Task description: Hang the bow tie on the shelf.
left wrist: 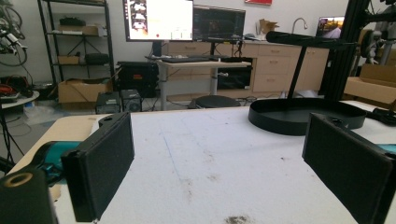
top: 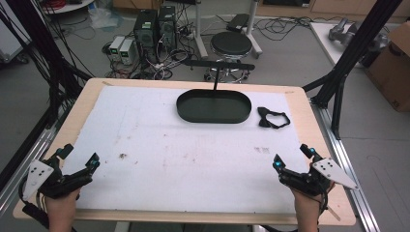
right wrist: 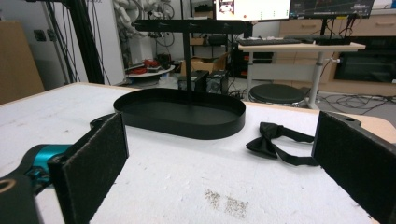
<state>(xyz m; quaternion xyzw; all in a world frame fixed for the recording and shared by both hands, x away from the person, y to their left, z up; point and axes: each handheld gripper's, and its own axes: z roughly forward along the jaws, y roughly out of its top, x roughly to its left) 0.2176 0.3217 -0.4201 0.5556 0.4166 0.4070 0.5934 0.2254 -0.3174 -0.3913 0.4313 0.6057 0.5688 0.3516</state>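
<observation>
Both grippers rest at the near edge of the table (top: 67, 116), one at each corner, well apart from each other.

Left gripper (top: 77, 155): near-left corner, held in the person's left hand (top: 60, 205). Jaws spread wide, released, nothing between them. In the left gripper view the two black pads (left wrist: 100, 168) frame bare white table cover (left wrist: 219, 158).

Right gripper (top: 294, 155): near-right corner, held in the right hand (top: 305, 205). Jaws also released, standing wide with nothing between them; in the right gripper view the pads (right wrist: 91, 165) stand well apart.

Bow tie (top: 272, 117): black, lying flat on the white cover at the far right, just beside the right end of the oval tray (top: 213, 116) but not touching it. It is nearer the right gripper than the left, yet apart from it. In the right gripper view the bow tie (right wrist: 268, 142) lies ahead, towards the right-hand jaw, strap trailing to the right.

Tray: black, oval, far centre of the table, with an upright post carrying a horizontal bar (top: 218, 64) above it.
</observation>
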